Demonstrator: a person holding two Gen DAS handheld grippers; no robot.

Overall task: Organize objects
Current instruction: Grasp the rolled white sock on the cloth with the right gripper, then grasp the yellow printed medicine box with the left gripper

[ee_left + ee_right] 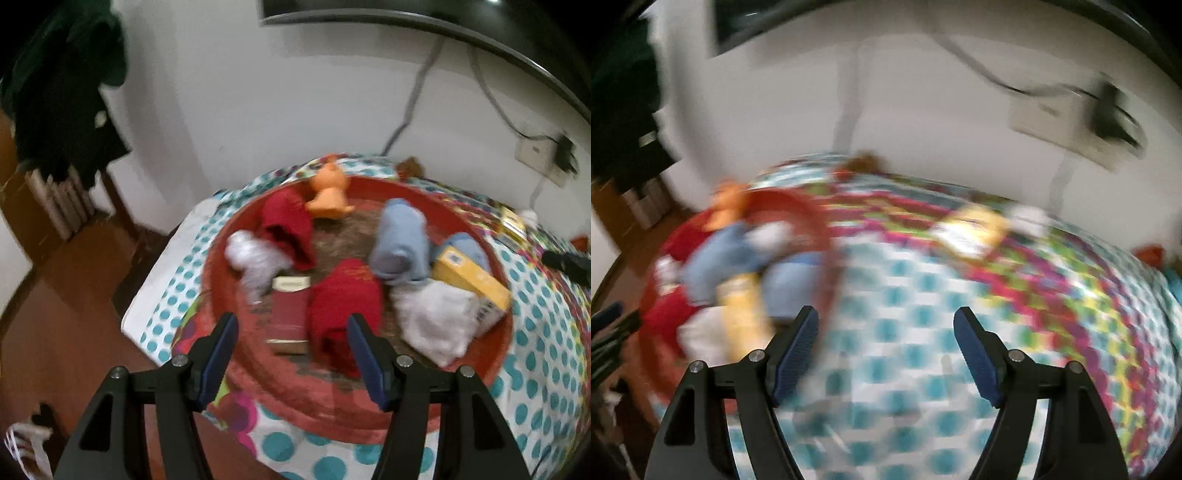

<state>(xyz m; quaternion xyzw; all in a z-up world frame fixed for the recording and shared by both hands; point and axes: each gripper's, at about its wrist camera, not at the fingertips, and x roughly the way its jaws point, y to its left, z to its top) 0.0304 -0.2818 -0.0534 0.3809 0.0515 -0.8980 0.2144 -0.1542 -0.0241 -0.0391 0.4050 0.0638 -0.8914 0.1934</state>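
A dotted cloth (pixel 535 314) covers the table by a white wall (pixel 277 92); red tray (pixel 496 354) near its left edge; both grippers (pixel 291 332) (pixel 886 325) wide, empty.

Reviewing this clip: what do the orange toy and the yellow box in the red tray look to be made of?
Orange toy: probably soft plastic or rubber, smooth with an even matte sheen. Yellow box: looks like printed cardboard, with flat faces and sharp folded edges. Blur leaves both uncertain.

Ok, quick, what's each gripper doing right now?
Left gripper: open, holding nothing, above the round red tray.
Right gripper: open, holding nothing, over the polka-dot tablecloth.
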